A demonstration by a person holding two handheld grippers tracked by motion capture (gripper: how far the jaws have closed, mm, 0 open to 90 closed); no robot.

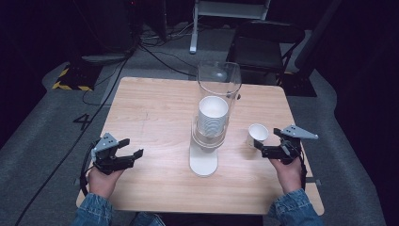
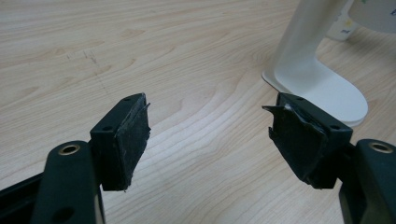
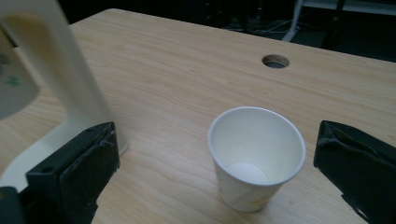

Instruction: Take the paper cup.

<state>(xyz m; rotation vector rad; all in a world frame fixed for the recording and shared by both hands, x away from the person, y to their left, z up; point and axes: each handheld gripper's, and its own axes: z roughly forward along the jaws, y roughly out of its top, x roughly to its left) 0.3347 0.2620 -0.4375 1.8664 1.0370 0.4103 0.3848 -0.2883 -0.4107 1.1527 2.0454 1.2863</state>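
I'm looking down on a light wooden table (image 1: 155, 113) with pale grain, standing on a grey carpeted floor (image 1: 42, 132) in a dark room. Black cables (image 1: 155, 54) run across the floor beyond the table, a strip of yellow-and-black hazard tape (image 1: 63, 77) lies at the far left, and a dark chair (image 1: 263, 44) stands behind the far edge. In the right gripper view I can see a round cable hole (image 3: 275, 61) in the tabletop.

In the middle of the table stands a cup dispenser (image 1: 209, 127): a clear tube holding a stack of white paper cups (image 1: 212, 115) on a white stand with a flat foot (image 1: 203, 162).

My left gripper (image 1: 126, 149) sits near the table's left front, its jaws wide apart with bare wood between them; the dispenser's foot lies just beyond its right jaw.

A single paper cup (image 1: 257, 135) stands upright on the table to the right of the dispenser. My right gripper (image 1: 268, 143) is just beside it, jaws spread open on either side of the cup without touching it.
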